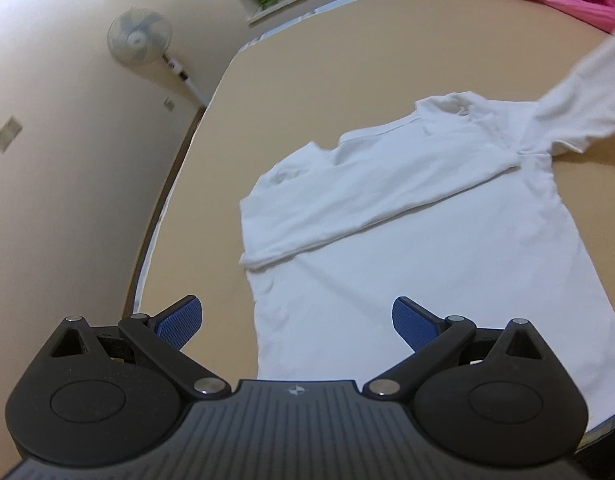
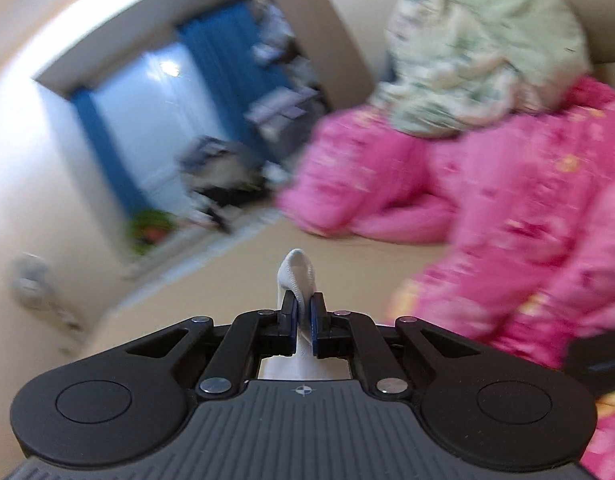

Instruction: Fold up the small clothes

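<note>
**White shirt half-folded on the bed, one sleeve up in the air**

White shirt [image 1: 407, 216] lies spread flat on the tan bed [image 1: 347, 60], with one side already folded across its chest. The right claw [image 2: 303, 312] is clamped tight on a bit of white sleeve fabric [image 2: 297, 270], lifted above the mattress. The left claw [image 1: 297, 320] hangs wide open over the shirt's near hem, holding nothing. A pink quilt [image 2: 527, 200] is bunched at the far end.

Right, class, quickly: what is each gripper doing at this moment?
Left gripper: open, holding nothing, above the white shirt.
Right gripper: shut on the shirt's sleeve.
</note>
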`<control>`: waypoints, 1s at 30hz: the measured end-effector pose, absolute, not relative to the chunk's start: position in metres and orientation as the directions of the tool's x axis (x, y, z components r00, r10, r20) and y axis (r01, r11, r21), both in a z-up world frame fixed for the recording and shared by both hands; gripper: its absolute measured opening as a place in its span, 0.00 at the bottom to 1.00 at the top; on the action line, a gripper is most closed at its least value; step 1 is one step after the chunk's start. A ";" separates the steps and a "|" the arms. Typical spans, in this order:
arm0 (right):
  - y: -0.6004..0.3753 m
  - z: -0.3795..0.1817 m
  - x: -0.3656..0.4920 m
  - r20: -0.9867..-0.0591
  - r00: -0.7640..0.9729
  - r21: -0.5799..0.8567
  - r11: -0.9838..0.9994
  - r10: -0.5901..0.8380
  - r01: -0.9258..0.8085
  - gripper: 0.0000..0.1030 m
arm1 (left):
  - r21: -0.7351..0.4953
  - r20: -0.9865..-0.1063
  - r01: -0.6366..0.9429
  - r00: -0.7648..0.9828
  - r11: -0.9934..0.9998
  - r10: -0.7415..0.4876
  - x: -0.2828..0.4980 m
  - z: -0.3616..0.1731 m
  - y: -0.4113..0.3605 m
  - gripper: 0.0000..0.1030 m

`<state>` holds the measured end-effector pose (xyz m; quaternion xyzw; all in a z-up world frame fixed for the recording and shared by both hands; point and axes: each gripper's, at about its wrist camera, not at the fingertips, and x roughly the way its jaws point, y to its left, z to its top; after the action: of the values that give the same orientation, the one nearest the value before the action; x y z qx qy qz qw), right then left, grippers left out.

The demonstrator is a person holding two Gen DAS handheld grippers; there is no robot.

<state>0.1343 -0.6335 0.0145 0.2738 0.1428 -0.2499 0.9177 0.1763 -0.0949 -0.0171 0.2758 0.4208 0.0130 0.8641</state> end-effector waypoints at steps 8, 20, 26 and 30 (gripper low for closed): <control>-0.638 -0.005 0.145 -0.499 0.766 0.403 0.674 -0.405 0.619 0.06 | 0.470 -0.726 0.165 0.631 0.867 0.273 0.185 -0.014 -0.061 0.99; -0.561 -0.012 0.206 -0.637 0.632 0.134 0.744 -0.441 0.654 0.06 | 0.366 -0.791 -0.052 0.508 0.929 0.340 0.228 -0.028 0.045 0.99; -0.419 0.028 0.281 -0.588 0.726 0.002 0.897 -0.357 0.442 0.06 | 0.359 -0.786 -0.196 0.465 0.913 0.409 0.252 -0.040 0.140 0.99; -0.272 0.038 0.348 -0.603 0.784 0.036 0.977 -0.146 0.210 0.06 | 0.299 -0.801 -0.285 0.444 0.911 0.402 0.256 -0.044 0.198 0.99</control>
<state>0.3484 -0.2721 0.0377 0.0504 0.3146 -0.0945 0.9431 0.2564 0.1981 -0.0436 0.0598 0.4866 0.2026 0.8477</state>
